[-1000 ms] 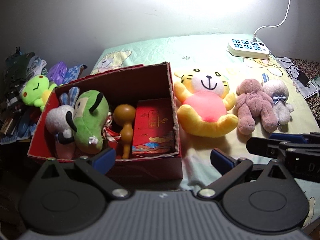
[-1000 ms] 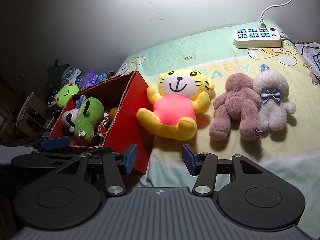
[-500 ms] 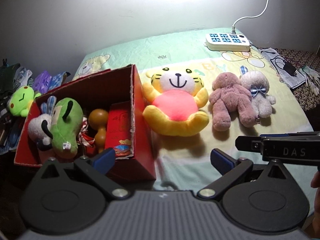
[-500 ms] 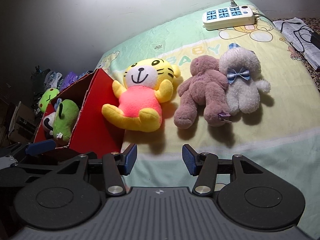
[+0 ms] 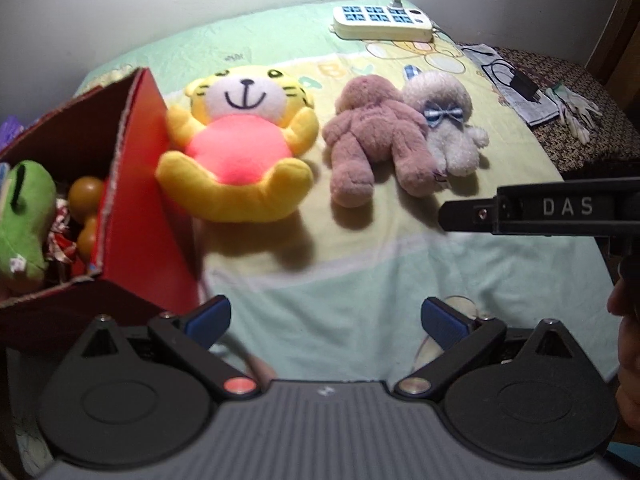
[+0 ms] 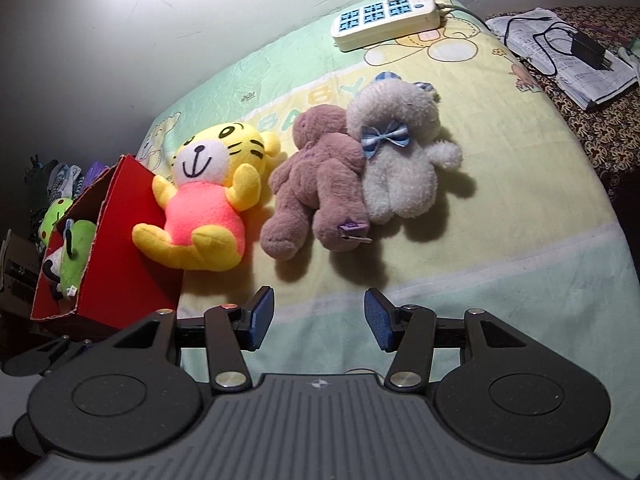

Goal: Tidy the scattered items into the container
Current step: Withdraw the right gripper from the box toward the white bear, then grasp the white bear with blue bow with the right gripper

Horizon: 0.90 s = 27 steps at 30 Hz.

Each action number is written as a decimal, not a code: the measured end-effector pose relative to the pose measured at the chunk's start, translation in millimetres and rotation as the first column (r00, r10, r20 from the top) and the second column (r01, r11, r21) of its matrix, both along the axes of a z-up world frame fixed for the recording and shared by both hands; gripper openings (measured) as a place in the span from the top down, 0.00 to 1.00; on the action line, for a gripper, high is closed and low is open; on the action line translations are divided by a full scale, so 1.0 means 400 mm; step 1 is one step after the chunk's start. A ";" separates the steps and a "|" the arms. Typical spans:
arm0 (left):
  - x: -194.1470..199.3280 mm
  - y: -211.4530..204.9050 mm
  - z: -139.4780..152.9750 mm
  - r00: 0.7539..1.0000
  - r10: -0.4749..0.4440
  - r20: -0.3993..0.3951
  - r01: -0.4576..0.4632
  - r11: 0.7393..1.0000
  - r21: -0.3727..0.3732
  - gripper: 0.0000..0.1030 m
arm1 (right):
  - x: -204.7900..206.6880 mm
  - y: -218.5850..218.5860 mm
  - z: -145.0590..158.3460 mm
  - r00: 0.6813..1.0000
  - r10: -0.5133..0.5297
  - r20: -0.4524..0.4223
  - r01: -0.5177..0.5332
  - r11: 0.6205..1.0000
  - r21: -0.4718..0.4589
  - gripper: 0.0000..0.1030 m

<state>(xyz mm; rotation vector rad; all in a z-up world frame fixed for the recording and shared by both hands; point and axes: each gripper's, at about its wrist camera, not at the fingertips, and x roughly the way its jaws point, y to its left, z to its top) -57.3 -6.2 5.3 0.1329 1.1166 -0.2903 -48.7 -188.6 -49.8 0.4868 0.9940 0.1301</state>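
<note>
A red cardboard box (image 5: 136,208) (image 6: 124,256) stands at the left on the bed, holding a green plush (image 5: 20,216) and a brown gourd (image 5: 86,208). A yellow tiger plush (image 5: 240,144) (image 6: 208,208) leans against the box's right wall. Right of it lie a brown bear (image 5: 376,140) (image 6: 316,188) and a white bear with a blue bow (image 5: 448,120) (image 6: 400,168), touching each other. My left gripper (image 5: 326,318) is open above the sheet, short of the toys. My right gripper (image 6: 318,320) is open, empty, just short of the brown bear; its side shows in the left wrist view (image 5: 540,210).
A white power strip (image 5: 382,24) (image 6: 388,18) with its cord lies at the far edge near the wall. A newspaper with a black charger (image 6: 572,60) and gloves (image 5: 576,108) sit at the right. More toys and bags (image 6: 56,192) crowd beyond the box.
Both grippers moved right and lower, tilting down toward the bed. The box slid to the left edge of both views and the plush toys came closer. Both stay open.
</note>
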 end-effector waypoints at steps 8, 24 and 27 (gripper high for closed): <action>0.027 -0.017 0.007 0.998 -0.052 0.043 0.056 0.995 -0.087 0.02 | 0.006 -0.103 -0.031 0.991 -0.131 -0.024 0.130 0.991 -0.012 0.48; 0.165 -0.152 -0.055 0.974 -0.225 -0.023 0.211 0.939 -0.272 0.05 | 0.136 -0.154 -0.080 0.990 -0.137 0.008 0.137 0.991 0.006 0.50; 0.182 -0.151 -0.080 0.973 -0.225 -0.056 0.202 0.942 -0.268 0.05 | 0.170 -0.141 -0.093 0.993 -0.115 -0.004 0.115 0.993 -0.007 0.51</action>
